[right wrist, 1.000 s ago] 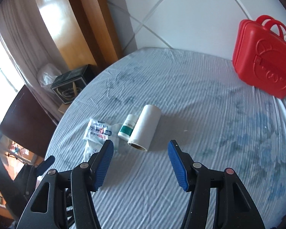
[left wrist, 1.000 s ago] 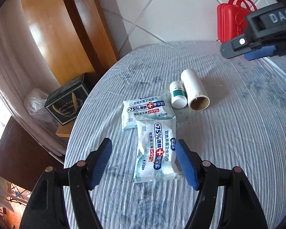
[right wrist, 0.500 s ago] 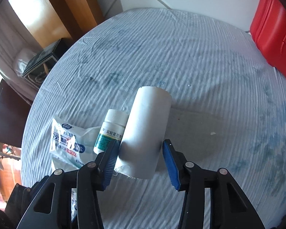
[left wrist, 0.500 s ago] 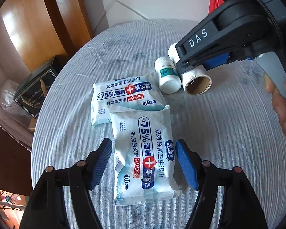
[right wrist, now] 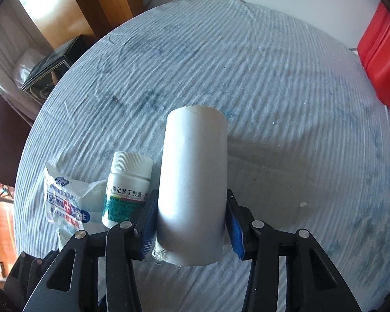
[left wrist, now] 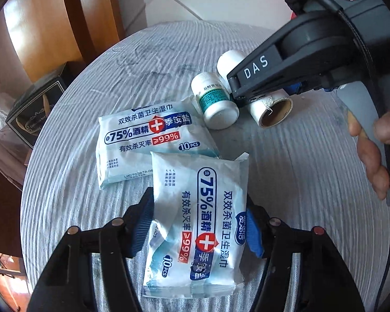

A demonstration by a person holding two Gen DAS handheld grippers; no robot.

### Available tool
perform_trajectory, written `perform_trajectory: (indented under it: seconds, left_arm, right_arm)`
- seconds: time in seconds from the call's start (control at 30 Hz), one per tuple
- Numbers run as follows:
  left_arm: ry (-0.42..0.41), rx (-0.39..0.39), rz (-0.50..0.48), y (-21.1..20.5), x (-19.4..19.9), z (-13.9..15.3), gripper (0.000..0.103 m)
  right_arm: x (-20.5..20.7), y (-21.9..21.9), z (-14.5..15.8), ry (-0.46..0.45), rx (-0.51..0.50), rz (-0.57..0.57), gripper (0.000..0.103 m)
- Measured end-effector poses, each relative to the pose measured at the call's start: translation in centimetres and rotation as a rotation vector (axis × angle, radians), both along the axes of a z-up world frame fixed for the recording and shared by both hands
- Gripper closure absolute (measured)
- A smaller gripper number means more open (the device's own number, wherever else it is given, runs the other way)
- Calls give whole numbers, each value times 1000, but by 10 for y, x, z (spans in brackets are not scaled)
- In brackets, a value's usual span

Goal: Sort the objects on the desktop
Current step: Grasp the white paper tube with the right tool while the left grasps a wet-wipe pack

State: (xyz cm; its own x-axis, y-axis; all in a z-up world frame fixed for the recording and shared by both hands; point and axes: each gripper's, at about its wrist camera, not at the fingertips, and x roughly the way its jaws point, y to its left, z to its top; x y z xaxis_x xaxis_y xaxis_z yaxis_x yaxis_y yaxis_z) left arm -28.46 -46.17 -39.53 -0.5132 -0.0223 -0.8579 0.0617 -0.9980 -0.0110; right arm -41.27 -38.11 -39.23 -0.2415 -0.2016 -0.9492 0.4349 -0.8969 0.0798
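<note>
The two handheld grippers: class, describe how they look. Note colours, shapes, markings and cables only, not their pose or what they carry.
Both are black plastic, with angular struts joined by round metal rivets and ribbed blue pads on the fingers. The left gripper and right gripper match in build. Seen from the left wrist view, the right gripper's body bears white letters "DAS", a black cable runs along it, and a bare hand grips its grey handle.

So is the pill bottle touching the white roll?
Touching. The left wrist view shows the pill bottle lying flush against the white roll, with no tablecloth visible between them.

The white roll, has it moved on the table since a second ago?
No. The white roll lies beside the pill bottle as before; only the right gripper closed in, fingers flanking it.
</note>
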Motion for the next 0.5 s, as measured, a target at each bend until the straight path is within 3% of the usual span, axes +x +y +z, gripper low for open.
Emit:
perform_trajectory:
  seconds: [0.03,0.23,0.5]
  left_arm:
    - [4,-3,4,1,1,1,54]
    - [51,-7,37,2,11,13,65]
    - [130,-92,11,21,33,49,69]
  right_arm:
    - [2,2,0,6,-2,0,57]
    - [23,25,14,59,-25,3,58]
    - [65,62,60,130,-71,2,58]
